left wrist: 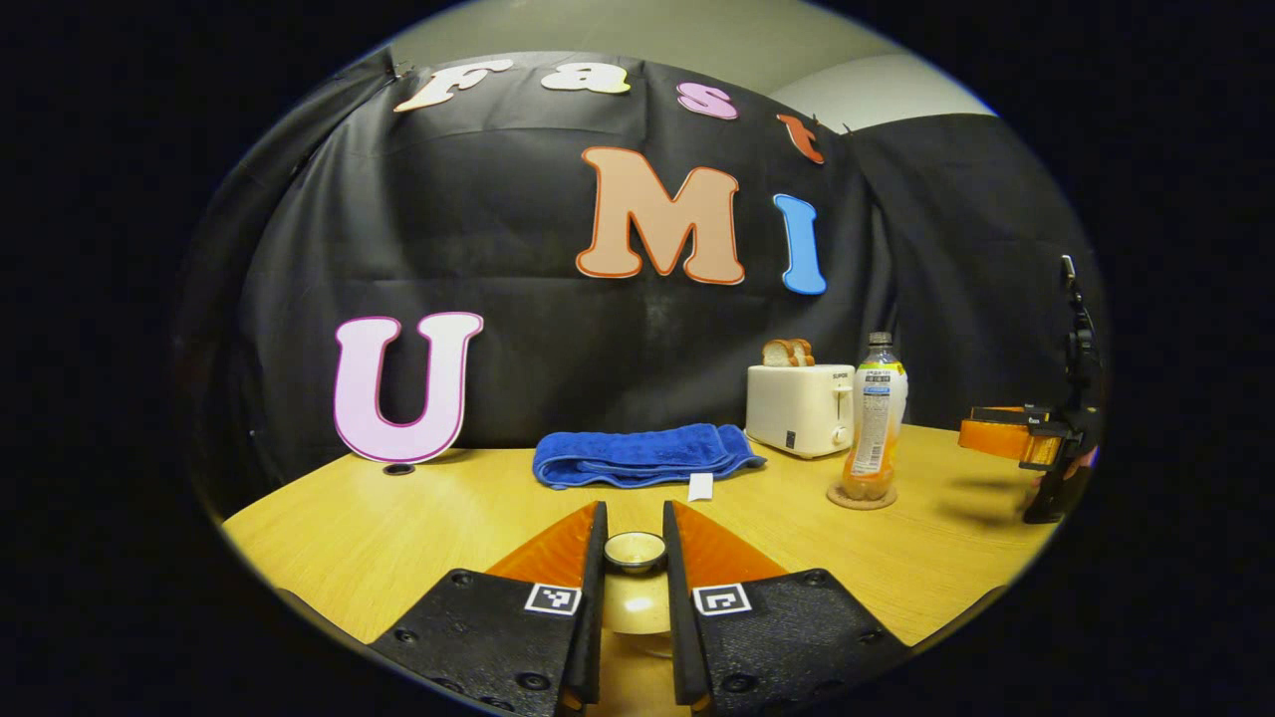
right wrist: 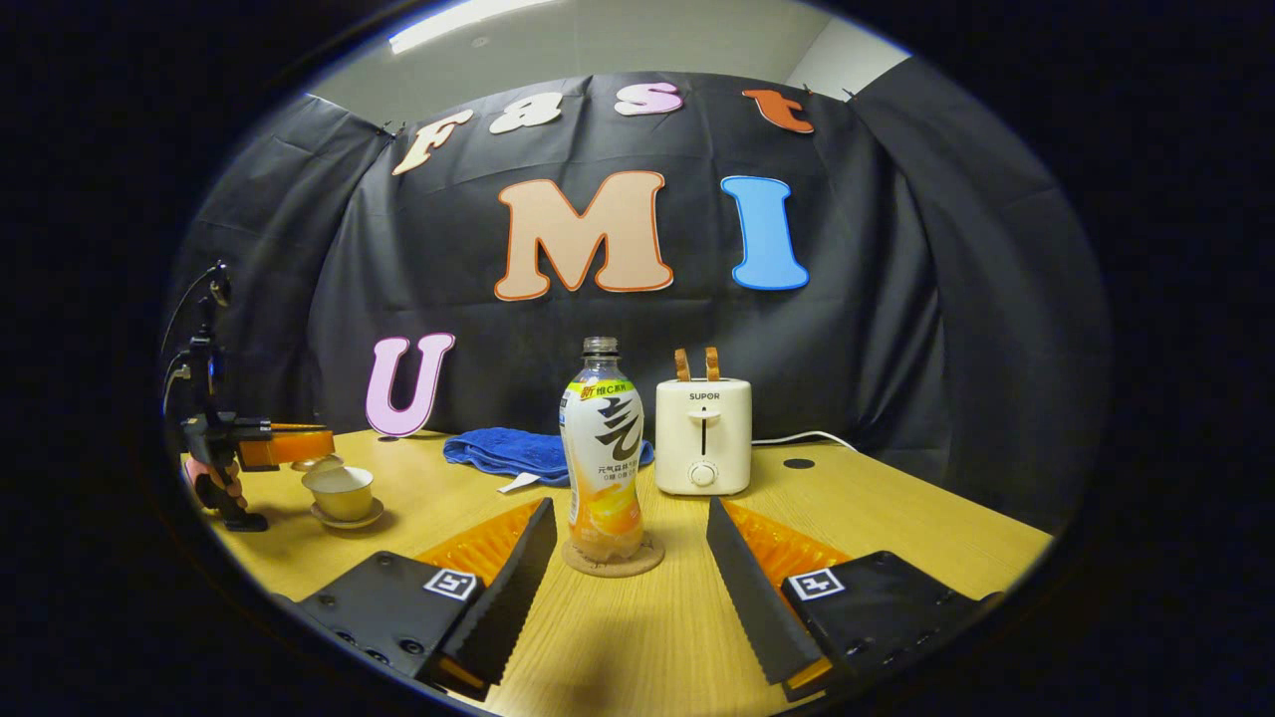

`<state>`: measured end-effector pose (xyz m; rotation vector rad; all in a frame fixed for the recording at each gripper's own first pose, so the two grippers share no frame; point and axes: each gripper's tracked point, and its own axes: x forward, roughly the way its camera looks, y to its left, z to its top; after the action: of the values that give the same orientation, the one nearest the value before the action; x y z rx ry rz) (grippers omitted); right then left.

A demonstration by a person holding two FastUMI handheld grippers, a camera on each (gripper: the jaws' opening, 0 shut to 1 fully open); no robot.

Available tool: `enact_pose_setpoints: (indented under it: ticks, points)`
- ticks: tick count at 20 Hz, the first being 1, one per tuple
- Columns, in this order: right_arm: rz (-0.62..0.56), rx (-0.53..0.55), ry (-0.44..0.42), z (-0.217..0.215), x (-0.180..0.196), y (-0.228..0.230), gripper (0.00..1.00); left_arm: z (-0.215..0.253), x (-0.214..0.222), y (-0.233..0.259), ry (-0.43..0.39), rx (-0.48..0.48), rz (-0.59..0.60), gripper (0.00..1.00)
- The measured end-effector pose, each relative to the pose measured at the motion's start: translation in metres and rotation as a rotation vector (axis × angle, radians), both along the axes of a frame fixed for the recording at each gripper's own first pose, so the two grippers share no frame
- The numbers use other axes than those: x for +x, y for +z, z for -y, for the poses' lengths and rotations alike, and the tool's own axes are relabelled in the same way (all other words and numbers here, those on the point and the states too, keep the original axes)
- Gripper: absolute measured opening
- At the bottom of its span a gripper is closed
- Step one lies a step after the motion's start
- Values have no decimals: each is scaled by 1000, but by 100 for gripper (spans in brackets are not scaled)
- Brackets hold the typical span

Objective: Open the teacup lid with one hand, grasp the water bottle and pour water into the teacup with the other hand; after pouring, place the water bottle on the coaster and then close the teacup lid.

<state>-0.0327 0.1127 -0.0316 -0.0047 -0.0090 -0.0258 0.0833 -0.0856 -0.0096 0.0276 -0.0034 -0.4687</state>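
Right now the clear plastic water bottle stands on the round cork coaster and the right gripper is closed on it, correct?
Not quite. The clear plastic water bottle does stand on the round cork coaster, but the right gripper is open, its fingers apart on either side of the bottle without touching it, as the right gripper view shows.

Uncapped water bottle (right wrist: 602, 453) stands upright on round cork coaster (right wrist: 613, 560), orange liquid low inside. Pale teacup (right wrist: 339, 492) sits on its saucer, lid (right wrist: 317, 464) raised, tilted above rim.
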Motion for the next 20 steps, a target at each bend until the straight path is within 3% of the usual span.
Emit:
enact_pose_setpoints:
  ticks: [3,8,13,20]
  points:
    - [0,0,-1,0,0,1,94,15,-1,2,-70,2,4,26]
    - [0,0,-20,3,0,0,96,25,-1,-5,-119,36,-20,26]
    - [2,0,-31,-2,-1,6,94,28,0,-20,-120,115,-93,26]
    - [3,0,-33,-1,-2,6,94,27,-3,-21,-123,123,-104,31]
